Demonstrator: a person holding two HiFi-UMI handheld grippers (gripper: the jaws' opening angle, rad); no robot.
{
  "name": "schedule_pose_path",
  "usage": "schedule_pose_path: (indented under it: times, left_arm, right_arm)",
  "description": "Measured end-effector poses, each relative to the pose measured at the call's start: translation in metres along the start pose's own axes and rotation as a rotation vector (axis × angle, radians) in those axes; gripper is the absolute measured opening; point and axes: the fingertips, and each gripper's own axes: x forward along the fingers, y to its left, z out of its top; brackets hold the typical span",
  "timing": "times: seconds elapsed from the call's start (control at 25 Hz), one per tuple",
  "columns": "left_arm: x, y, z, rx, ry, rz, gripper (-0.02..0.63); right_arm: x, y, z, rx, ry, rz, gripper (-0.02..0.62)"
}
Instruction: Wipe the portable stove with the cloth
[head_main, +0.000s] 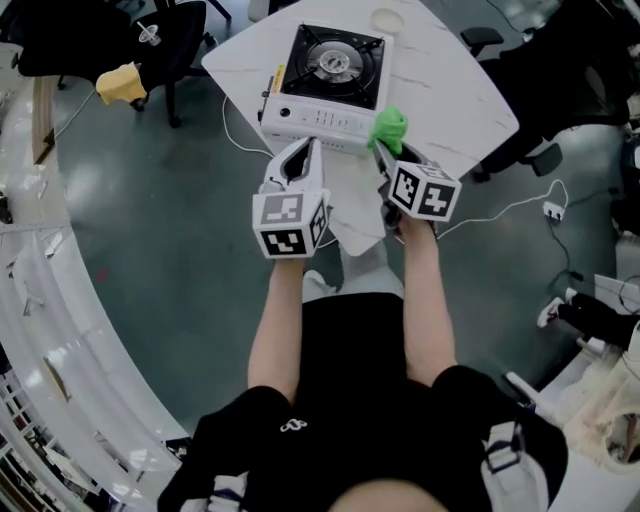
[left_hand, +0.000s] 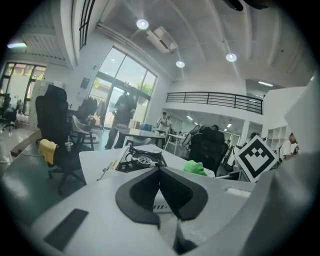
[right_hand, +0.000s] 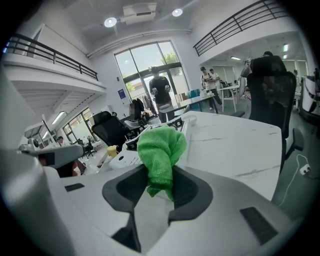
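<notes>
The portable stove (head_main: 325, 80), white with a black top and a round burner, stands on the white marble-look table (head_main: 450, 90). My right gripper (head_main: 386, 148) is shut on a bunched green cloth (head_main: 389, 128), held just off the stove's front right corner. In the right gripper view the cloth (right_hand: 160, 150) sticks up between the jaws, with the stove (right_hand: 125, 156) behind it to the left. My left gripper (head_main: 304, 152) hovers at the stove's front edge, shut with nothing in it. From the left gripper view the stove (left_hand: 142, 159) lies straight ahead and the cloth (left_hand: 195, 167) to its right.
A black office chair (head_main: 160, 40) with a yellow cloth (head_main: 120, 82) stands left of the table. Another black chair (head_main: 560, 90) is at the right. A white cable with a plug (head_main: 550, 208) lies on the floor. People stand far off by the glass doors (right_hand: 160, 92).
</notes>
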Motion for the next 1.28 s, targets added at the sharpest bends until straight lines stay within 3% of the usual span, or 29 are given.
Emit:
schedule_pose_path:
  times: [0.28, 0.52, 0.8, 1.28]
  left_arm:
    - [0.047, 0.016, 0.026, -0.034, -0.002, 0.073, -0.002]
    - [0.094, -0.001, 0.023, -0.045, 0.026, 0.075, -0.002]
    - [0.123, 0.010, 0.023, -0.077, 0.038, 0.146, -0.002]
    - [0.148, 0.028, 0.027, -0.116, 0.037, 0.263, -0.002]
  right_arm:
    - [0.037, -0.008, 0.034, -0.146, 0.077, 0.112, 0.124]
    - [0.064, -0.035, 0.048, -0.229, 0.145, 0.148, 0.123]
    - [0.096, -0.036, 0.063, -0.321, 0.189, 0.224, 0.123]
    - [0.138, -0.045, 0.090, -0.326, 0.203, 0.311, 0.124]
